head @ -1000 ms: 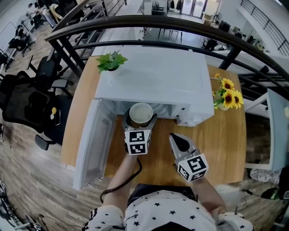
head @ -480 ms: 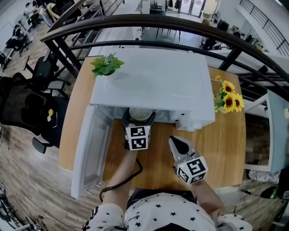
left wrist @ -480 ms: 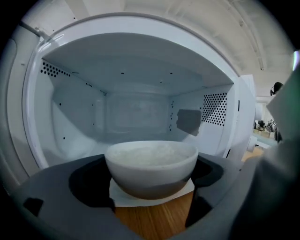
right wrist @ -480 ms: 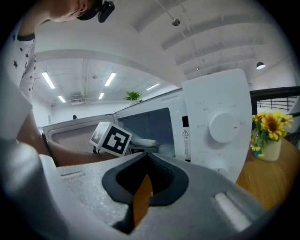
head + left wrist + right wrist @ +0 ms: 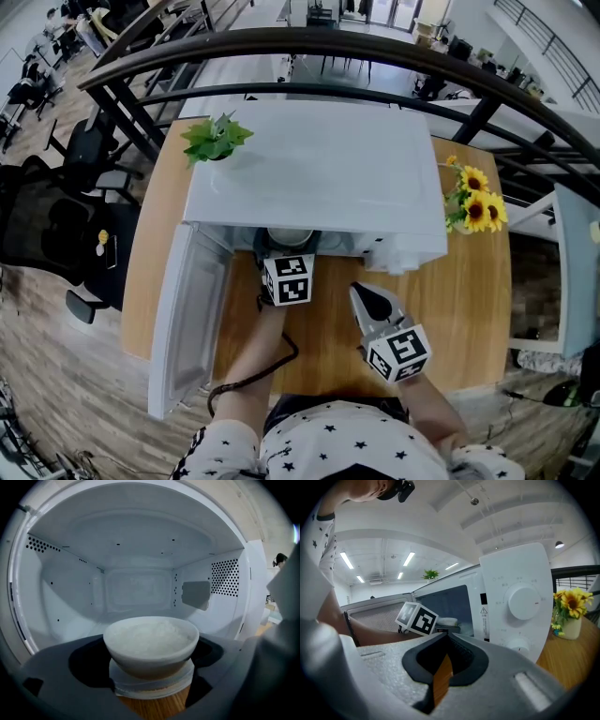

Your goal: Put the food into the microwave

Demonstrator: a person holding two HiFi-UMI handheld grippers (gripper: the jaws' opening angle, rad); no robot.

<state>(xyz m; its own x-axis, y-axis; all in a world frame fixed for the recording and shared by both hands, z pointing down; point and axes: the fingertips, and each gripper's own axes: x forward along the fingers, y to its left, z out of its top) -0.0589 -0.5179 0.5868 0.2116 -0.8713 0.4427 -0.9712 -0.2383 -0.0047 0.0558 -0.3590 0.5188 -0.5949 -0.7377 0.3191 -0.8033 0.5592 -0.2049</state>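
Observation:
A white bowl of rice [image 5: 150, 641] sits between the dark jaws of my left gripper [image 5: 150, 670], which is shut on it just inside the mouth of the white microwave [image 5: 136, 585]. In the head view the bowl [image 5: 291, 236] shows only as a sliver under the microwave's top [image 5: 319, 173], with the left gripper [image 5: 287, 249] reaching into the opening. My right gripper [image 5: 361, 292] hovers over the table in front of the control panel [image 5: 520, 602]. Its jaws are shut with nothing between them [image 5: 446, 638].
The microwave door [image 5: 192, 319] hangs open to the left, out past the wooden table's [image 5: 464, 319] front edge. A small green plant [image 5: 214, 139] stands at the back left, and a vase of sunflowers [image 5: 472, 199] at the right. A dark railing runs behind the table.
The left gripper has moved forward with the bowl, from in front of the opening into the cavity's mouth. The right gripper has stayed where it was.

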